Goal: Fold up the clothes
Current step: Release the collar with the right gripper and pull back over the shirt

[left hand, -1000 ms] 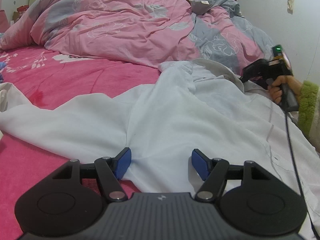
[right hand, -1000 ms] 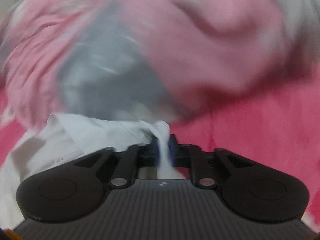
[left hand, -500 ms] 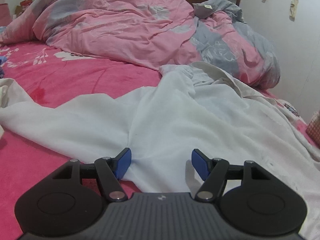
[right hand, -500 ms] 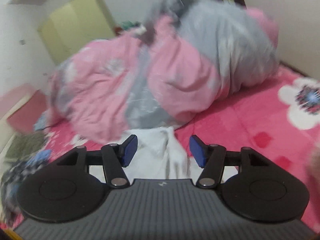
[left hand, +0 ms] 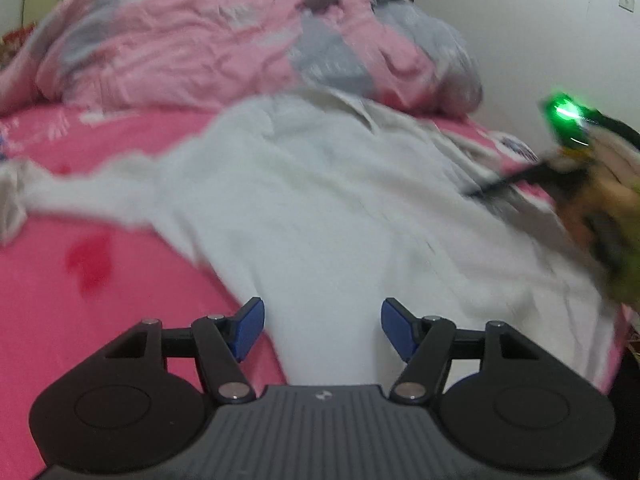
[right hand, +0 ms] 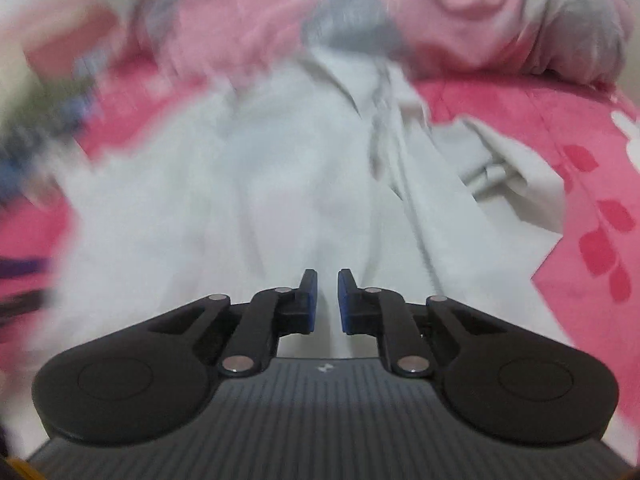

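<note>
A white shirt (left hand: 320, 208) lies spread on the pink bed sheet (left hand: 100, 280), collar toward the quilt, one sleeve out to the left. My left gripper (left hand: 322, 326) is open and empty, low over the shirt's near edge. In the right wrist view the same shirt (right hand: 248, 200) fills the middle. My right gripper (right hand: 323, 300) hangs over its lower part with the jaws nearly together and a narrow gap between them; nothing is held. The right gripper also shows blurred in the left wrist view (left hand: 568, 152), at the shirt's right side, with a green light.
A bunched pink and grey quilt (left hand: 224, 44) lies along the back of the bed. A white wall (left hand: 540, 40) stands on the right. The bed's right edge (left hand: 616, 344) drops off beside the shirt. Both views are motion-blurred.
My right gripper let go of the shirt's collar, opened, swung down to the shirt's lower right side and nearly closed. The left gripper shifted, staying open over the near edge.
</note>
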`<action>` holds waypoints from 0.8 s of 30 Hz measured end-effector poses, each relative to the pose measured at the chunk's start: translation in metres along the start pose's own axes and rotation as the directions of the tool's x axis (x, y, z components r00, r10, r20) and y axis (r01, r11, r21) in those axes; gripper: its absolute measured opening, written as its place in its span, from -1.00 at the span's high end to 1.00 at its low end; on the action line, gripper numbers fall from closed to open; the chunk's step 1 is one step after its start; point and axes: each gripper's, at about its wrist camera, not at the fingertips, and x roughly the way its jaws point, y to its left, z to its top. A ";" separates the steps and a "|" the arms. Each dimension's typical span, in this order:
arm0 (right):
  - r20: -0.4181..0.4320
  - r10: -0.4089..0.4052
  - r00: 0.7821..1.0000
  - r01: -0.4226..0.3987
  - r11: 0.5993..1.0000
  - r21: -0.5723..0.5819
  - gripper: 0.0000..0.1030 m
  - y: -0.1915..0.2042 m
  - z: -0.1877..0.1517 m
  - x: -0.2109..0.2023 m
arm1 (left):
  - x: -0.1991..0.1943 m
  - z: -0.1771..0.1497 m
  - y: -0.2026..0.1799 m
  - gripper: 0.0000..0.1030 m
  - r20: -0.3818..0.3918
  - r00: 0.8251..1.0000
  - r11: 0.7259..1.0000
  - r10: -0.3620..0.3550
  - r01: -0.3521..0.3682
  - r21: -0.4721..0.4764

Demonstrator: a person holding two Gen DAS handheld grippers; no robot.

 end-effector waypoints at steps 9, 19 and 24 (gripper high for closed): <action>0.068 -0.213 0.975 0.194 0.957 0.214 0.96 -0.072 0.032 0.018 | -0.008 -0.029 -0.020 -0.28 -0.002 0.997 0.996 0.072 -0.072 0.052; 0.032 0.043 0.999 -0.040 0.997 -0.071 0.94 -0.004 0.012 0.003 | -0.006 -0.030 -0.020 -0.30 0.003 0.997 0.994 0.077 -0.077 0.080; 0.052 -0.235 0.970 0.225 0.962 0.155 1.00 -0.083 0.009 0.017 | -0.006 -0.031 -0.019 -0.30 0.004 0.997 0.993 0.073 -0.073 0.094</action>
